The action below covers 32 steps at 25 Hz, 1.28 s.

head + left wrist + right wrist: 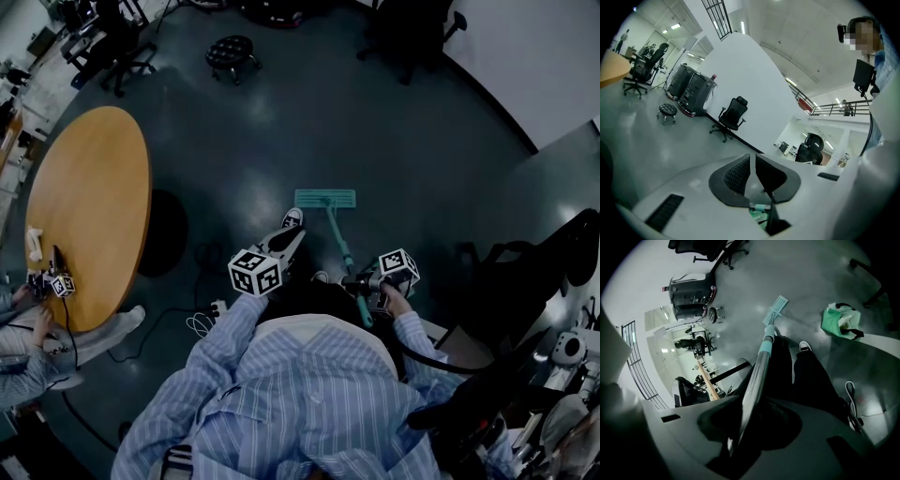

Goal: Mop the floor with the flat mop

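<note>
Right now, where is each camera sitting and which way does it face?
Head view: on the person's head, steeply down at the mop head; sleeves, left claw, right claw show.
Left gripper view: rides the left claw, facing an office chair across the room; the claw shows shut.
Right gripper view: on the right claw, along the gripped mop handle; trousers show.
Shared: head and right gripper views show the mop head.
</note>
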Motion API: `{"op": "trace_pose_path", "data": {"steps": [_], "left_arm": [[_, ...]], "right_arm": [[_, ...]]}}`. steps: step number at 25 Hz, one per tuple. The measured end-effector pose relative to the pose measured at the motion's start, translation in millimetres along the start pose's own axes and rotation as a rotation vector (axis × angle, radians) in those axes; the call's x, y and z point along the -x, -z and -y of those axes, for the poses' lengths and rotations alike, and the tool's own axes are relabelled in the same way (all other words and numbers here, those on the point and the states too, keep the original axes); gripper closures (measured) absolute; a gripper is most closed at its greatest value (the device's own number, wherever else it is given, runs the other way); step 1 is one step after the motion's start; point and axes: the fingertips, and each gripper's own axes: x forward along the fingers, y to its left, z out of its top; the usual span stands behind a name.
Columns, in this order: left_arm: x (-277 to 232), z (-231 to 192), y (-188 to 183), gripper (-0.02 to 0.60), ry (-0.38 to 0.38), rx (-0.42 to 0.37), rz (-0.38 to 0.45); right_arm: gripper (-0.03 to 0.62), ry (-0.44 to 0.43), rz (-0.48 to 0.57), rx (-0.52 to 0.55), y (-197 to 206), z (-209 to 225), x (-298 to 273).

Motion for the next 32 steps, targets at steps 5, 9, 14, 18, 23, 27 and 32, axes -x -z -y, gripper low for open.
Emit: {"op": "trace_pose_path", "data": {"steps": [5,9,14,18,23,27,32], "left_arm": [[-10.3,-8.0,-2.2,0.541,0.006,0.008,-0.025],[-14.7,-19.2,-4.0,0.541,0.010,0.030,-0.046],[-23.3,-46.5,-20.5,0.541,-0.006,0.038,-0.056],[-35.8,-71.9,-41.6,0.541,-0.021,0.039,-0.065],[-65.5,-103.0,-66.0,0.541,-0.027,0.012,-0.108],[-89.4,-127.7,-84.7,0.541,-0.016,0.001,-0.134],[-117.3,-159.3,-110.2,0.541,0.018,0.009,-0.154]], "right_arm": [[0.484,-0.042,0.016,-0.026,-12.5,-15.1,-2.1],[0.484,-0.100,0.037,-0.065,-21.6,-35.5,-9.0],[0.482,-0.078,-0.003,-0.057,-34.7,-60.1,-27.2],[0.482,-0.091,-0.001,-0.066,-55.7,-80.7,-35.6],[0.482,-0.096,0.006,-0.080,-86.8,-115.0,-34.8],[0.482,-0.104,0.017,-0.098,-120.4,-137.4,-36.2],[0.482,-0.121,0.041,-0.112,-169.2,-175.7,-42.6]]}}
